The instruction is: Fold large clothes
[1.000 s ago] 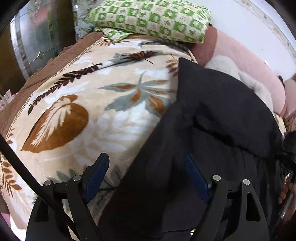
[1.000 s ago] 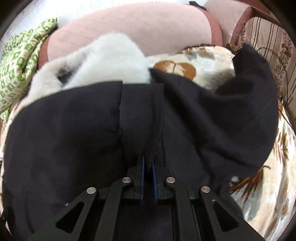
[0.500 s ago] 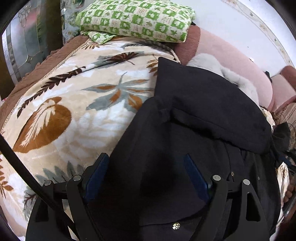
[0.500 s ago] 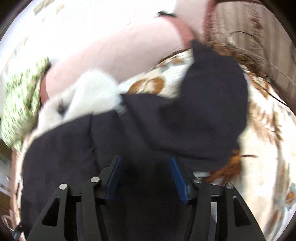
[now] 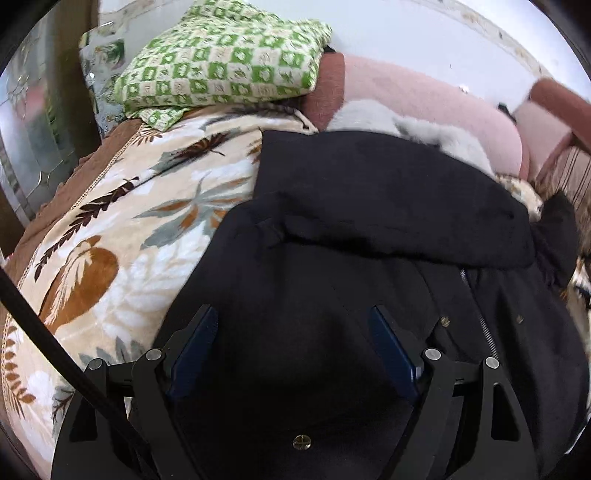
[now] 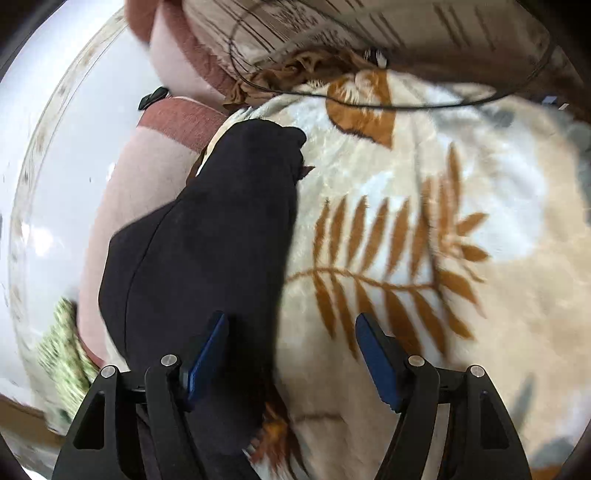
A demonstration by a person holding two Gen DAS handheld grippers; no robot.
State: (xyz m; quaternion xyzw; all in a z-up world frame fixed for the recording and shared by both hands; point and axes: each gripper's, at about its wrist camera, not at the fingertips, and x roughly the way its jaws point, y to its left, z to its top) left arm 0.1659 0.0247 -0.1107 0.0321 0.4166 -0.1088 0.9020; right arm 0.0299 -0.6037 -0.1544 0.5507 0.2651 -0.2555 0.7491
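Note:
A large black coat with a zipper and snap buttons lies spread on a leaf-patterned blanket over a bed. One part is folded across its upper half. My left gripper is open and empty, just above the coat's body. In the right wrist view a black sleeve stretches away over the blanket. My right gripper is open and empty, its left finger over the sleeve, its right finger over the blanket.
A green checked pillow lies at the head of the bed. A pink bolster and a white fluffy item lie behind the coat. A striped cushion and a thin black cable lie beyond the sleeve.
My right gripper let go of the coat, opened, and swung right toward the sleeve. My left gripper stayed open and moved right, over the coat's body.

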